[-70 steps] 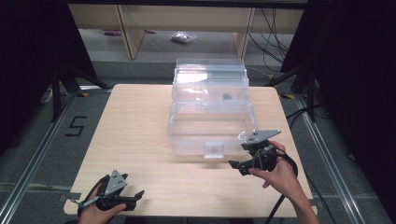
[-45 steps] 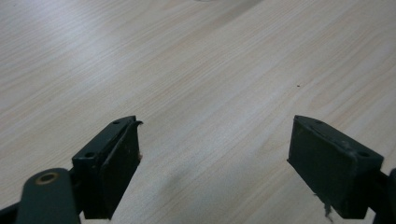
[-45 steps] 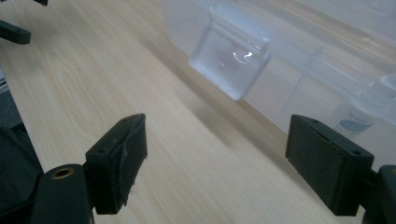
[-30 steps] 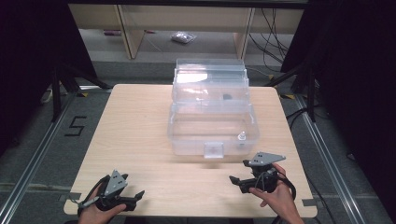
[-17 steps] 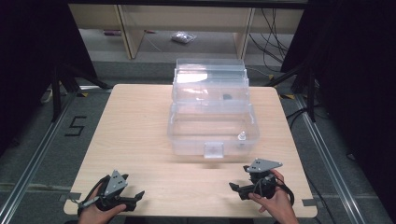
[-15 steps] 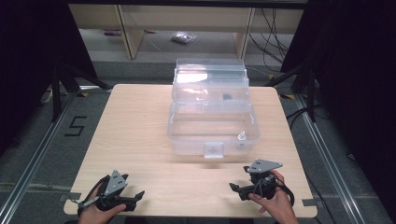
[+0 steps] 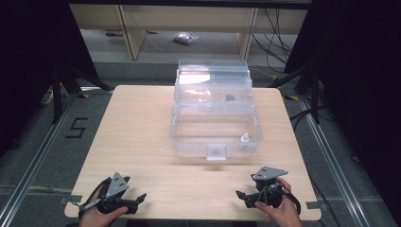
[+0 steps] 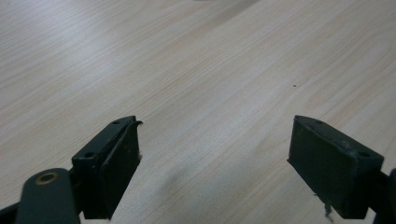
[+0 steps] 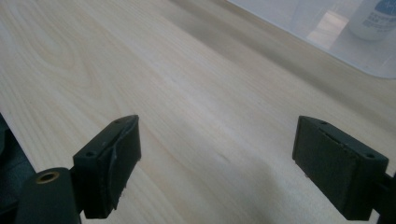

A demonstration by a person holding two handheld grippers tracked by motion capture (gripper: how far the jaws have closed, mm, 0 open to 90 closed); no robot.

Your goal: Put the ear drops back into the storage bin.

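A clear plastic box [image 7: 215,127] stands in the middle of the wooden table [image 7: 137,127], its lid [image 7: 213,85] raised at the back. Inside it, near the front right corner, a small white bottle [image 7: 244,138] stands upright; its base appears through the box wall [image 9: 336,32] as the bottle [image 9: 376,16]. My left gripper [image 7: 138,197] rests at the table's front left, open, over bare wood [image 8: 215,140]. At the front right, apart from the box, my right gripper [image 7: 240,195] is open with nothing between its jaws [image 9: 217,140].
A small dark object [image 7: 230,98] lies in the lid section. Behind the table stands a low shelf with a plastic bag [image 7: 185,38]. Cables [image 7: 279,33] hang at the back right. A floor mark "5" [image 7: 75,127] is to the left.
My right gripper has drawn back from beside the box's front right corner toward the table's front edge. The left gripper has stayed put.
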